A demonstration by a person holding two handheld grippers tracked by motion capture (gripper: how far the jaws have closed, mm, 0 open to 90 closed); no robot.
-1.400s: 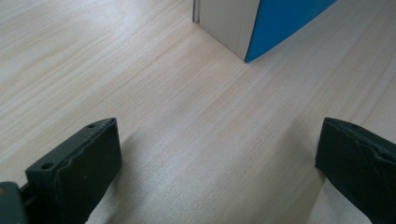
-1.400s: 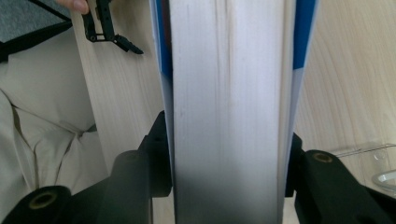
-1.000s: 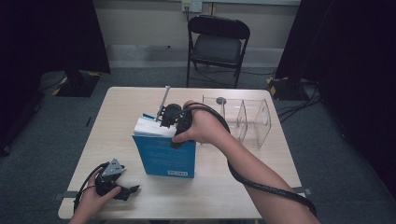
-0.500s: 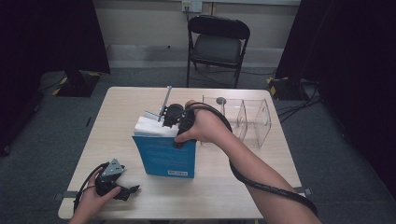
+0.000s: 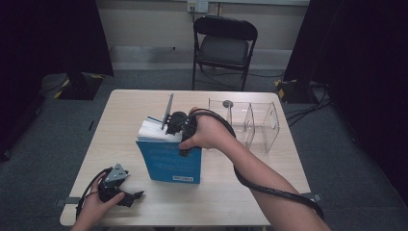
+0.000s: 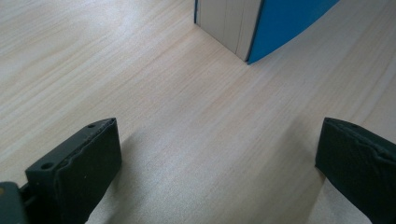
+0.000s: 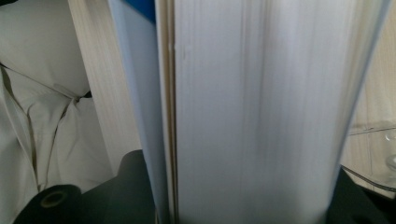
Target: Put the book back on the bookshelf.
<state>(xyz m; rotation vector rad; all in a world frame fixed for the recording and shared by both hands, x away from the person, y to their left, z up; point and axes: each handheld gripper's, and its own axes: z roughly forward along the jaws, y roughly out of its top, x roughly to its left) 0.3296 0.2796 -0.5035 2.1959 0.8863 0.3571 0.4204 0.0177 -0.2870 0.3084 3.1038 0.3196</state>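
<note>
Blue book [image 5: 169,161] upright mid-table | right gripper [image 5: 177,126] clamped on its top | left gripper [image 5: 126,196] jaws apart, idle near-left | keep grip square, lift straight.

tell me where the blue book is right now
In the high view the blue book stands upright mid-table, its top gripped by the right gripper, left of the clear organizer, with the left gripper near the front-left corner.
</note>
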